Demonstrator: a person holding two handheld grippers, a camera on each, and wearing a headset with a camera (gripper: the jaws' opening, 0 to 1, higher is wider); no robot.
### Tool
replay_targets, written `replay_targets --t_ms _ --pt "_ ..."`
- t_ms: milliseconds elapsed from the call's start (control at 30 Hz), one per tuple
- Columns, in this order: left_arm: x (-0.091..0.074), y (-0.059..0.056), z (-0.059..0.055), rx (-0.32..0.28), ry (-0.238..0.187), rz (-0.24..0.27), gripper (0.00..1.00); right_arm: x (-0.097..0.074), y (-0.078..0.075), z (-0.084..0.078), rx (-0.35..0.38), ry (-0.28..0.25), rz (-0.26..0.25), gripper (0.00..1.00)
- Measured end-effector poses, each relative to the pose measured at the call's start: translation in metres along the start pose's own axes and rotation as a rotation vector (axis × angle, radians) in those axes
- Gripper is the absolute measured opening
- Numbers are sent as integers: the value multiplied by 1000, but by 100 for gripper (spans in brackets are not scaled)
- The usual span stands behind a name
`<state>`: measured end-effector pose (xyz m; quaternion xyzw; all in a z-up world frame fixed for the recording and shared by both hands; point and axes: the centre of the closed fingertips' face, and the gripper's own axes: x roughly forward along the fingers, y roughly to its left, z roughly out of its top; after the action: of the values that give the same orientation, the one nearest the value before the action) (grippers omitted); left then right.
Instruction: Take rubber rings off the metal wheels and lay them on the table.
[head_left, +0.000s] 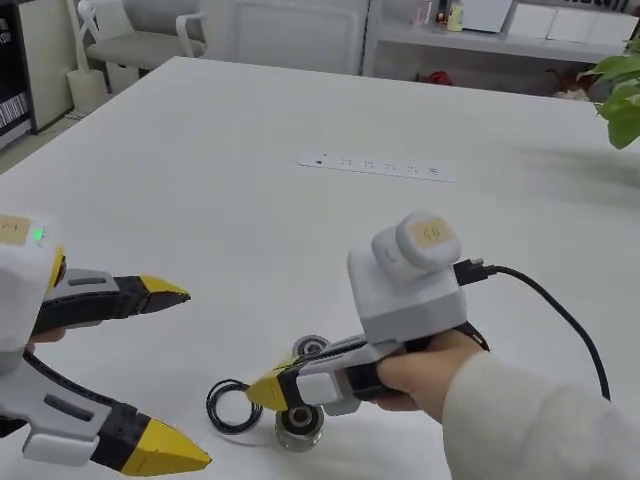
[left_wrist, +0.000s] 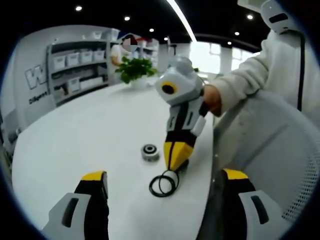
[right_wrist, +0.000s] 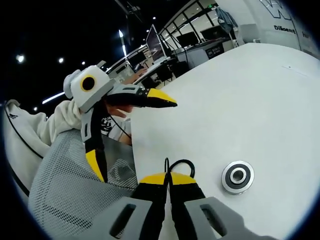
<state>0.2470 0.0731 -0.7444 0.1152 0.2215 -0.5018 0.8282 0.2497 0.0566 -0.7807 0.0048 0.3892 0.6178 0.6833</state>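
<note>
Head view: right hand-held gripper pinches shut on a rubber ring on the tabletop beside two metal wheels. Right gripper view shows the pinch close-up (one wheel alongside); left hand-held gripper gapes wide, empty.

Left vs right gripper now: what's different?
Left gripper fingers are spread wide, empty; right gripper fingers are shut, pinching the rubber ring. Left is away from the metal wheel; right's tip is down beside it. Both have yellow fingertips.
</note>
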Motion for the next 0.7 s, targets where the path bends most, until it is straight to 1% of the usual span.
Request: replay_targets --t_ms 467,700 --pt "2 -2 0 4 3 -2 95 5 -9 -10 -2 37 -39 0" --pt "2 -3 0 3 4 -5 95 4 -12 -12 -13 42 -56 0"
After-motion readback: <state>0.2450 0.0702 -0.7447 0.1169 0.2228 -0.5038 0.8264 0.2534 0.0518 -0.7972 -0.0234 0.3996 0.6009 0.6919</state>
